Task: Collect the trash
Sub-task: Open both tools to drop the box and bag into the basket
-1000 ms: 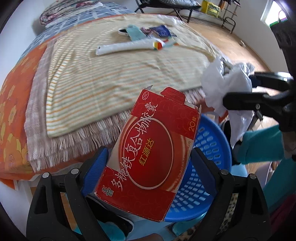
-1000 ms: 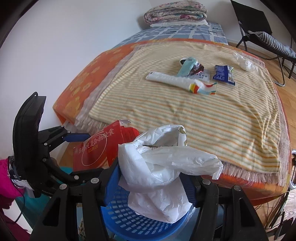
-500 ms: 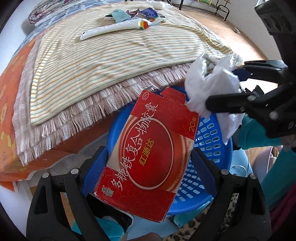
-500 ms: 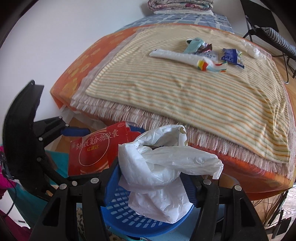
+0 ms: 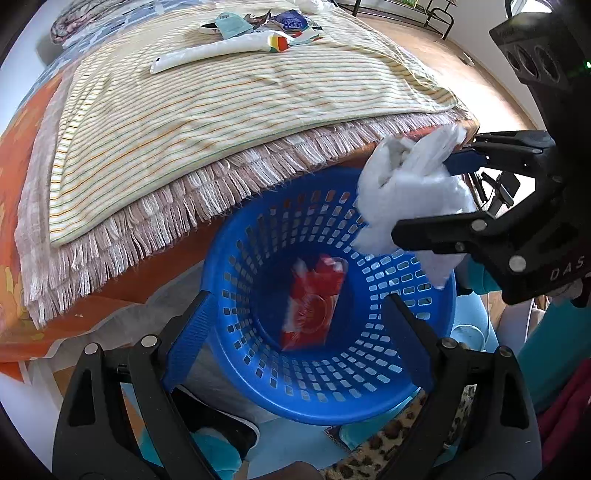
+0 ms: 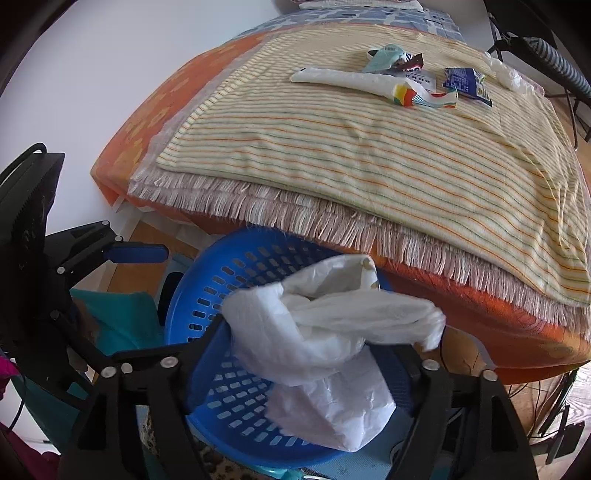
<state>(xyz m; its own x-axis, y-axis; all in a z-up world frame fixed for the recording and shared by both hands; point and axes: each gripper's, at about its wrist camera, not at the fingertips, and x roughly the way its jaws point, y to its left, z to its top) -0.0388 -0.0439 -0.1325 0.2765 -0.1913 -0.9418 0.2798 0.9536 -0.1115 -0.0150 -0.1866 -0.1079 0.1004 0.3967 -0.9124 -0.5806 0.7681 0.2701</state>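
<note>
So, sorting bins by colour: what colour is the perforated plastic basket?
Blue, clearest in the left wrist view.

This is a bedroom in a home. A bed (image 6: 369, 155) fills most of the view, covered with a striped blanket (image 6: 388, 147) with fringe over an orange sheet (image 6: 155, 122). Folded quilts (image 5: 74, 22) lie at the far end of the bed, and wooden floor (image 5: 424, 48) shows beside it.

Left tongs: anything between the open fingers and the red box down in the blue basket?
Nothing: in the left wrist view, the left tongs look straight down at the red box inside the blue basket.
</note>
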